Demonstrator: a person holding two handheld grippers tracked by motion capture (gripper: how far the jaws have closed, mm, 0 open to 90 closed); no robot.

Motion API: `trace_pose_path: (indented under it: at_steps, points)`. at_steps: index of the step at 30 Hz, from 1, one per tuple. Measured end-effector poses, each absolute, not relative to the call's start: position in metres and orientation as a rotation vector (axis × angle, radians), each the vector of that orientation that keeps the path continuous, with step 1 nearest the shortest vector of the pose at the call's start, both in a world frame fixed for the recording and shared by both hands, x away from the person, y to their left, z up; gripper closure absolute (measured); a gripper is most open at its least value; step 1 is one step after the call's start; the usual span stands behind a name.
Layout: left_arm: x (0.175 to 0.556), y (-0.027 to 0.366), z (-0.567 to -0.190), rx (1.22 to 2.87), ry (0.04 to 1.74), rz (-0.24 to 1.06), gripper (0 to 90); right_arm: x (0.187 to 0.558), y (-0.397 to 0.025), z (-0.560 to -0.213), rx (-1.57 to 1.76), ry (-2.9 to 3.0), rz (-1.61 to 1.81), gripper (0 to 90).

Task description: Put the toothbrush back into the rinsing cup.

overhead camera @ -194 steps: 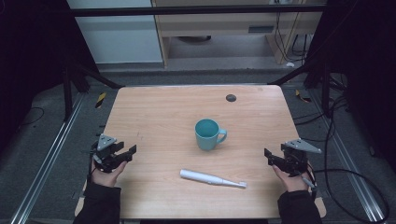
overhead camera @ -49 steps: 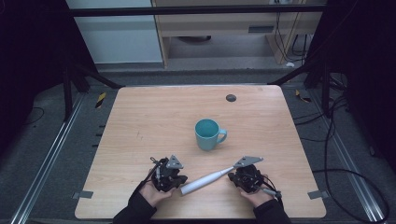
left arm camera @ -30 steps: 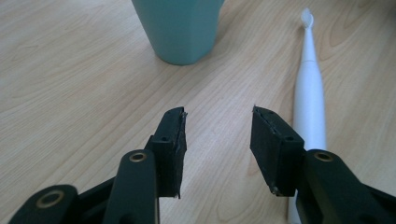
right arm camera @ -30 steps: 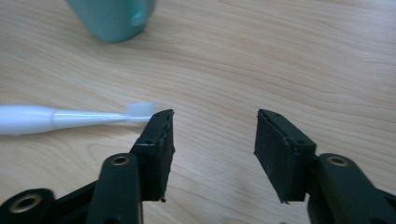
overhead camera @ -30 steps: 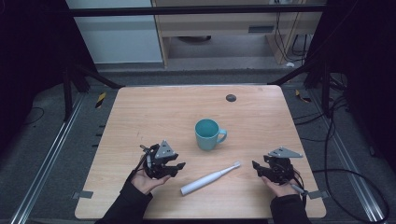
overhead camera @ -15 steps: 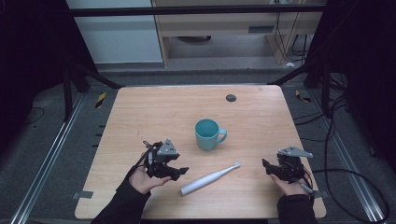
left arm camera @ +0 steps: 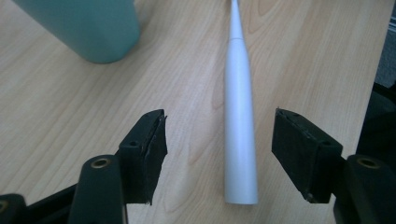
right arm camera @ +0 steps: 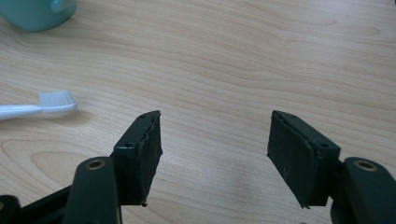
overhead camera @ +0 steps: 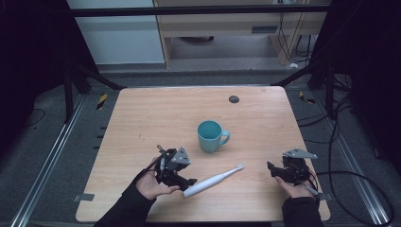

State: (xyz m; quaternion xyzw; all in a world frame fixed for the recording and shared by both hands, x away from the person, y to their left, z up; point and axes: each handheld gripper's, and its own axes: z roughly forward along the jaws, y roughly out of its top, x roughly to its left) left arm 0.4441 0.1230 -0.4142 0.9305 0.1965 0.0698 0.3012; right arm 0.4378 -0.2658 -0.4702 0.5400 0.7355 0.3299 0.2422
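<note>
Wooden tabletop (overhead camera: 156, 118), teal mug (overhead camera: 211, 135) mid-table. Left tool (left arm camera: 219, 154) spread wide, straddling the butt end of white toothbrush (overhead camera: 213, 179), nothing pinched. Right tool (right arm camera: 215, 154) spread too, empty, over bare wood near the right edge. Toothbrush lies flat in front of mug, bristles toward right. Probably light, rigid, smooth plastic, may roll; grab the thick handle. Versus half a second ago: toothbrush unmoved, left tool shifted closer to its handle.
</note>
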Motion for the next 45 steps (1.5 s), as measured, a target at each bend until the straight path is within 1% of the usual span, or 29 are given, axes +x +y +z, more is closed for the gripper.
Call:
trace_pose_path:
  at_steps: [4, 13, 20, 21, 30, 38, 45]
  points:
    - [0.447, 0.113, -0.420, 2.544, 0.498, 0.152, 37.4, 0.438, -0.266, -0.472, 1.472, 2.022, 0.885, 35.4]
    - [0.450, 0.097, -0.435, 2.640, 0.509, 0.103, 42.2, 0.439, -0.266, -0.472, 1.476, 2.029, 0.879, 37.0]
    - [0.452, 0.090, -0.440, 2.657, 0.546, 0.072, 45.4, 0.439, -0.265, -0.473, 1.467, 2.039, 0.870, 38.4]
    - [0.453, 0.088, -0.439, 2.663, 0.547, 0.059, 48.0, 0.439, -0.264, -0.473, 1.474, 2.042, 0.866, 38.8]
    - [0.454, 0.077, -0.441, 2.703, 0.519, 0.036, 53.7, 0.439, -0.264, -0.473, 1.472, 2.048, 0.863, 39.6]
    - [0.455, 0.074, -0.447, 2.741, 0.513, 0.040, 56.1, 0.440, -0.263, -0.474, 1.471, 2.056, 0.845, 40.2]
    - [0.457, 0.068, -0.453, 2.763, 0.515, 0.036, 56.4, 0.440, -0.263, -0.474, 1.462, 2.064, 0.841, 40.8]
